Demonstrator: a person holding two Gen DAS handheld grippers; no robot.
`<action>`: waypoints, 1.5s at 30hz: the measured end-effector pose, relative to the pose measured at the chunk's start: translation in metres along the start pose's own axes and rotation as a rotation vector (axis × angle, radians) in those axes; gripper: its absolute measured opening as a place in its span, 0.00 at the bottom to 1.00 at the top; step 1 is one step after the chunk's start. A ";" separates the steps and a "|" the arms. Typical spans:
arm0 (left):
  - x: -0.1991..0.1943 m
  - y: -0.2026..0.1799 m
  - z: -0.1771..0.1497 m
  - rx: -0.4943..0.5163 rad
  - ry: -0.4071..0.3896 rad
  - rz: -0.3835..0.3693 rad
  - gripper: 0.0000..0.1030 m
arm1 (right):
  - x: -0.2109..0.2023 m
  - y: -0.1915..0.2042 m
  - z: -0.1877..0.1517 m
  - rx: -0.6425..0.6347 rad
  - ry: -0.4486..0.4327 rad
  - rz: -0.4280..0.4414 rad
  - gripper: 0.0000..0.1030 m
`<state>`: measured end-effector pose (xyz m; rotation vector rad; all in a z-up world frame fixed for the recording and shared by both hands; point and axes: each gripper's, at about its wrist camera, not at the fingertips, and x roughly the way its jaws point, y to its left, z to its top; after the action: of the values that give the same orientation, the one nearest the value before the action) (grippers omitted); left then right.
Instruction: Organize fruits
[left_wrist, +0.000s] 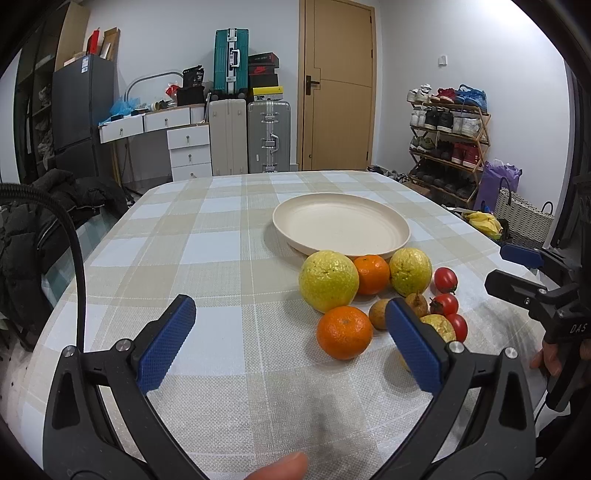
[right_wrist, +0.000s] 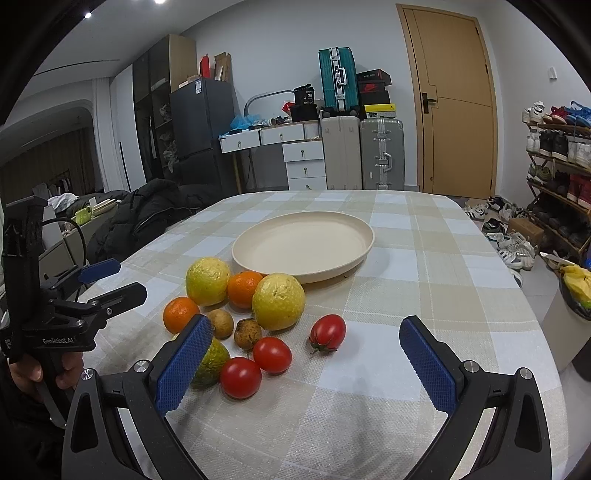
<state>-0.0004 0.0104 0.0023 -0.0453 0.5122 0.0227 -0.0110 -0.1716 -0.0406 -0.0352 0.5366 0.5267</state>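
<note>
A cream plate (left_wrist: 341, 225) (right_wrist: 303, 243) lies bare on the checked tablecloth. Just in front of it sits a cluster of fruit: two yellow citrus (left_wrist: 328, 280) (right_wrist: 279, 301), two oranges (left_wrist: 344, 332) (right_wrist: 245, 288), small brown fruits (right_wrist: 248, 334), three red tomatoes (right_wrist: 328, 332) and a yellow-green fruit (right_wrist: 212, 363) partly behind a finger. My left gripper (left_wrist: 291, 332) is open, low over the cloth to the left of the near orange. My right gripper (right_wrist: 306, 349) is open, with the tomatoes just ahead between its fingers.
The table edge curves round on both sides. A dark coat (left_wrist: 44, 221) lies on a seat to the left. A shoe rack (left_wrist: 448, 140) and a basket (left_wrist: 522, 218) stand to the right, with suitcases (left_wrist: 255, 136) and a door (left_wrist: 338, 85) beyond the table.
</note>
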 end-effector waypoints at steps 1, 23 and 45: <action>0.000 0.000 0.000 0.000 0.000 0.000 0.99 | -0.001 0.000 0.000 -0.001 0.000 -0.001 1.00; -0.001 -0.002 0.000 0.005 -0.001 0.003 0.99 | -0.001 0.004 -0.002 -0.018 0.006 -0.007 1.00; -0.001 -0.001 0.002 0.005 -0.001 -0.006 0.99 | 0.000 0.005 -0.001 -0.027 0.006 -0.038 1.00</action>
<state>0.0003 0.0098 0.0048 -0.0417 0.5115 0.0151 -0.0136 -0.1678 -0.0407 -0.0725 0.5338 0.4973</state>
